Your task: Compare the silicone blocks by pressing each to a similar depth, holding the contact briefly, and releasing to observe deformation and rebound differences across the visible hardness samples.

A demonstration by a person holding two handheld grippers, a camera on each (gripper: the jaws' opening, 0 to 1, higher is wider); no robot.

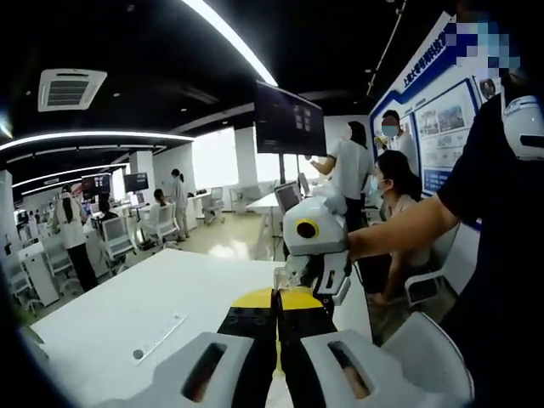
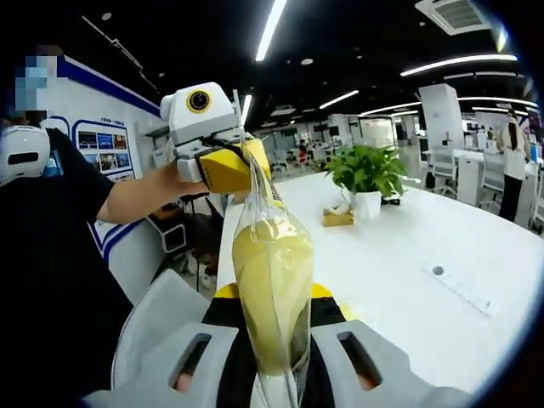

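A yellow silicone block [image 2: 270,280] sits inside a clear plastic bag [image 2: 255,183] that is stretched between both grippers above the white table [image 2: 399,255]. In the right gripper view, my right gripper [image 2: 274,344] is shut on the bag's lower end around the block. My left gripper [image 2: 242,170] pinches the bag's thin top edge farther off. In the left gripper view, my left gripper [image 1: 277,319] has its black pads pressed together on the bag's edge. The yellow block [image 1: 289,298] shows just beyond them, and my right gripper [image 1: 319,276] holds the far end.
On the table stand a potted plant [image 2: 367,174] and a small box [image 2: 337,218], and a flat white strip [image 1: 157,337] lies on it. A person's arm [image 1: 399,229] reaches in from the right. Several people, a monitor [image 1: 289,119] and chairs stand behind.
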